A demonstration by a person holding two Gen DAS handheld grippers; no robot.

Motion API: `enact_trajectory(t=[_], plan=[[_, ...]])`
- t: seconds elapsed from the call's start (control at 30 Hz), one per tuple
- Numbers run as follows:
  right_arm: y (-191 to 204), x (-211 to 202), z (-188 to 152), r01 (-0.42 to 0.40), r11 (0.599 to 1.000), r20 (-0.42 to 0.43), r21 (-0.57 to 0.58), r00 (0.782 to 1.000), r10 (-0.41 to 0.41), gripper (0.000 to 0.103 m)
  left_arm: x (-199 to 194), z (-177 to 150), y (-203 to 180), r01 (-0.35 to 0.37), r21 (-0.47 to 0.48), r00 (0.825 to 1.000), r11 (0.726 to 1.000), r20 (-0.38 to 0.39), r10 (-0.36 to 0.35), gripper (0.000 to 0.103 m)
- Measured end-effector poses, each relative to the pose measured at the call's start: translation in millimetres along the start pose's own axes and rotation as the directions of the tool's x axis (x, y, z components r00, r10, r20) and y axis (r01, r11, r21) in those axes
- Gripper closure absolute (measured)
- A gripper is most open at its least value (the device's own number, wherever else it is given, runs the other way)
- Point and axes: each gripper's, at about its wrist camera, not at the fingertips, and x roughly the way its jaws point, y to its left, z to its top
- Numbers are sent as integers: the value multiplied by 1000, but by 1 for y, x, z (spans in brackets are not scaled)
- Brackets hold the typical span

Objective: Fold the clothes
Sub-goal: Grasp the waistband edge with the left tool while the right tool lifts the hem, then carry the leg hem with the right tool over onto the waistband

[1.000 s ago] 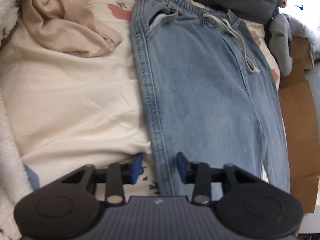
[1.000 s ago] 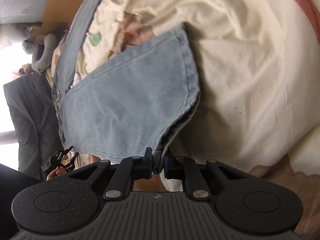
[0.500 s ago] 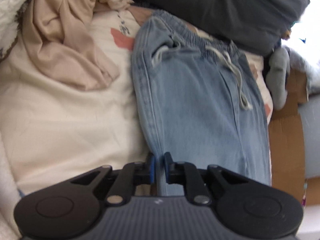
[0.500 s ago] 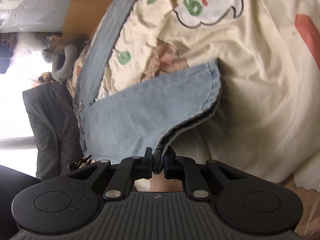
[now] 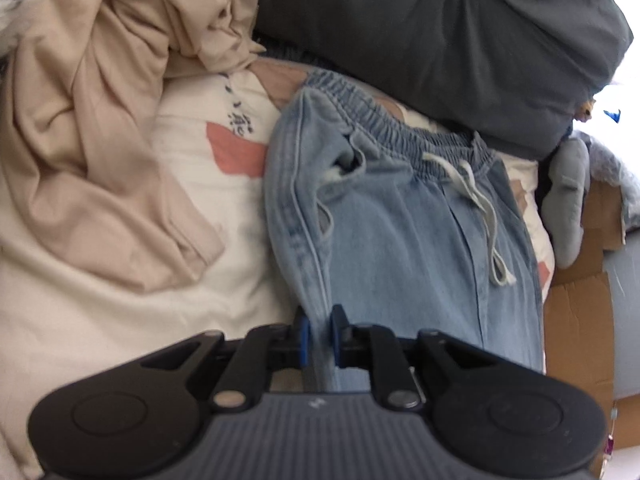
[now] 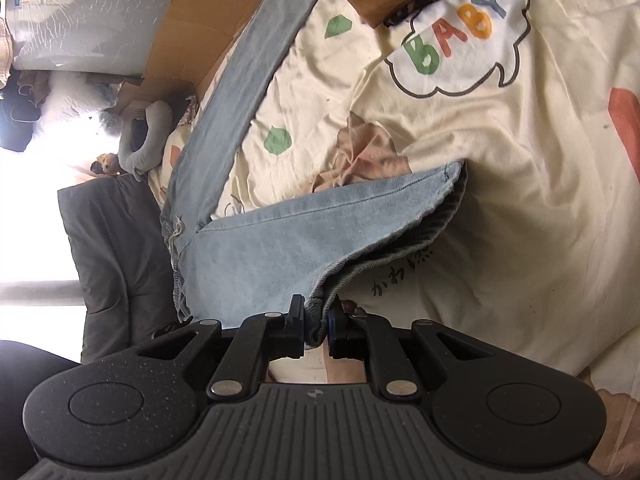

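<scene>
Light blue jeans [image 5: 400, 248] with an elastic waistband and a white drawstring [image 5: 480, 208] lie on a cream printed bedsheet [image 5: 120, 312]. My left gripper [image 5: 319, 332] is shut on the jeans' left side seam, which is lifted off the sheet. In the right wrist view my right gripper [image 6: 316, 320] is shut on the hem of one jeans leg [image 6: 320, 240], lifted clear of the sheet. The other leg [image 6: 240, 80] lies stretched out flat.
A crumpled beige garment [image 5: 112, 128] lies left of the jeans. A dark grey pillow [image 5: 440, 40] sits behind the waistband. Cardboard [image 5: 580, 320] and a grey plush toy [image 5: 568, 200] are to the right. The sheet has a "BABY" print [image 6: 456, 40].
My left gripper closed on the jeans' side seam and lifted it toward the waistband. My right gripper kept hold of the leg hem and raised it higher.
</scene>
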Motion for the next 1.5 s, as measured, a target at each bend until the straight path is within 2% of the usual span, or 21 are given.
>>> enact_trajectory(t=[0.13,0.37,0.67,0.83,1.0,1.07,1.27,1.5], plan=[[3,-2,6,6,1000,15,4,1000,-6,94,5,12,4,0,-12,1000,1000,9,0,91],[10,-3,8,22,1000,31,1,999,-22,94,5,29,-3,3,34,1000,999,-10,-3,91],[14,-11,16,12,1000,87,7,996,-13,94,-26,38,-41,39,140,999,989,-16,-37,92],[20,-14,29,-3,1000,138,-1,990,3,94,-36,39,-61,34,131,999,991,-8,-33,92],[25,-8,54,-6,1000,159,-29,987,11,94,-34,41,-84,19,142,1000,990,-15,-17,92],[23,-4,68,-12,1000,161,-8,987,14,94,-31,42,-93,0,154,1000,988,-29,4,92],[36,19,116,45,999,139,-11,989,-43,94,-17,46,-108,-31,155,998,987,-56,40,92],[64,44,167,62,998,186,-15,981,-58,94,-5,60,-132,-19,149,996,989,-79,31,92]])
